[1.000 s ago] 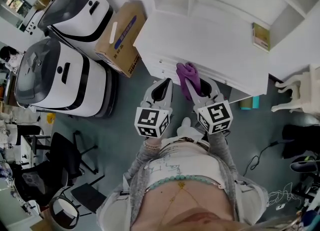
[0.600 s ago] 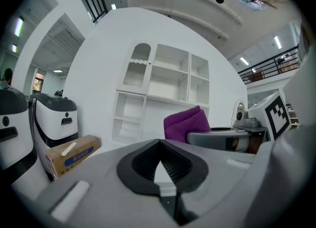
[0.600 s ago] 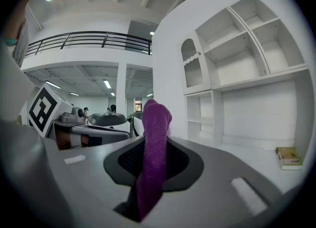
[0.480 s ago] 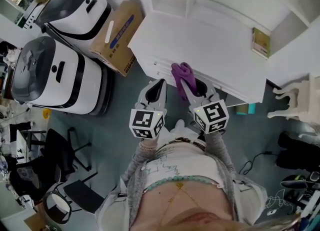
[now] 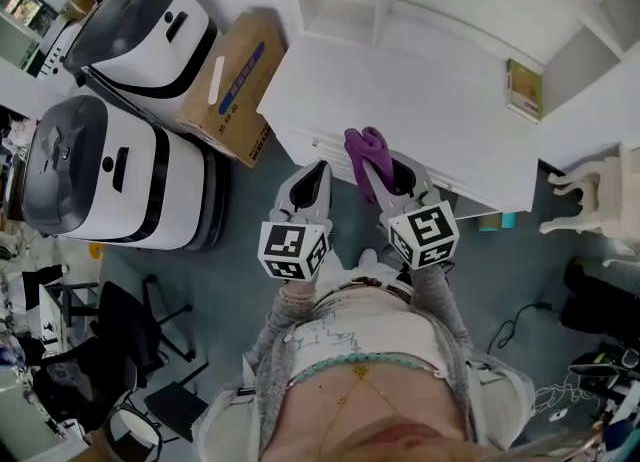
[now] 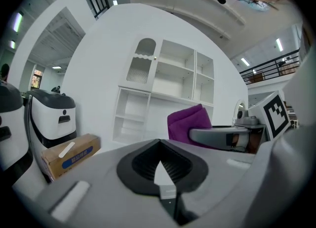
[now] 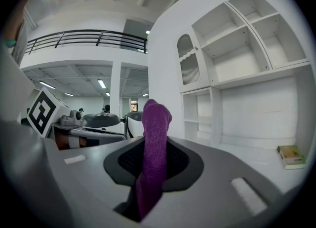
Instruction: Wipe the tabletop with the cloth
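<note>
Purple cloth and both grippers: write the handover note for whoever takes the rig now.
Right gripper: jaws shut on the purple cloth, which sticks out past them, at the near edge of the white tabletop.
Left gripper: jaws together, empty, beside the right one, short of the table.
Done: cloth in grip.
Left: lay it on the tabletop and wipe; probably steer round the small book at the far right.

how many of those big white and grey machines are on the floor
2. One machine at the top left, beside the cardboard box; the other just below it. Others may be out of frame.
</note>
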Demonstrator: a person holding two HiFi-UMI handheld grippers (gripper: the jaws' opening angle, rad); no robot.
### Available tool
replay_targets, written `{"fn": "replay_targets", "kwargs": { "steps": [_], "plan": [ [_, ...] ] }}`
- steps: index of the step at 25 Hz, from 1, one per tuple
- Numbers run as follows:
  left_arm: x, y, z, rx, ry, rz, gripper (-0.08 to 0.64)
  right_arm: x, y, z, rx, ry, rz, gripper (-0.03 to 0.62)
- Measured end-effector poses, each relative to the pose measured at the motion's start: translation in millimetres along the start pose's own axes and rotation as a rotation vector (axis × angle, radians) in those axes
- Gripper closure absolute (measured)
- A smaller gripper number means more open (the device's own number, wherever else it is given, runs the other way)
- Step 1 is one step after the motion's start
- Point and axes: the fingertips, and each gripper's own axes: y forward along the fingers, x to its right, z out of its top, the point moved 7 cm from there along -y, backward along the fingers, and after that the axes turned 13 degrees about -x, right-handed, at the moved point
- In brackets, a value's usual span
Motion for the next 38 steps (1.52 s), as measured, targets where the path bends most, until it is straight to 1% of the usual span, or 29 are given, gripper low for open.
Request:
{"fn": "replay_targets", "kwargs": {
  "steps": [5,11,16,22,25,30,33,38],
  "plan": [
    [-37.3,30.2,24.4,-0.003,0.040,-0.092,0.560,4.0,32.9,19.0,-0.001,0.023,-0.079,0.500],
    [-77.4,63.1,50.7,-0.007,0.091,-0.176,0.560,13.9,76.8,41.9,0.013,0.051,-0.157,0.500],
    [-114.0,77.4,57.5,-0.029,0.106,-0.210,0.560,12.9,110.0,54.4,0.015,0.060,-0.196,0.500],
    [-144.3,94.0,60.3,-0.052,0.110,-0.250,0.560,18.8,131.6,57.6,-0.012,0.077,-0.260,0.500],
    [-149.4,107.1,64.2,-0.058,0.105,-0.258,0.560,32.2,135.6,61.1,-0.025,0.082,-0.279,0.500],
    [-145.9,138.1,75.8,-0.069,0.102,-0.251,0.560,70.2,139.5,70.7,-0.021,0.093,-0.295,0.500],
    [-142.9,155.8,89.3,-0.059,0.097,-0.227,0.560,94.7,144.1,78.3,-0.024,0.090,-0.284,0.500],
    [-138.5,177.9,105.9,-0.049,0.118,-0.190,0.560,128.3,153.9,87.1,-0.034,0.076,-0.252,0.502]
  ]
}}
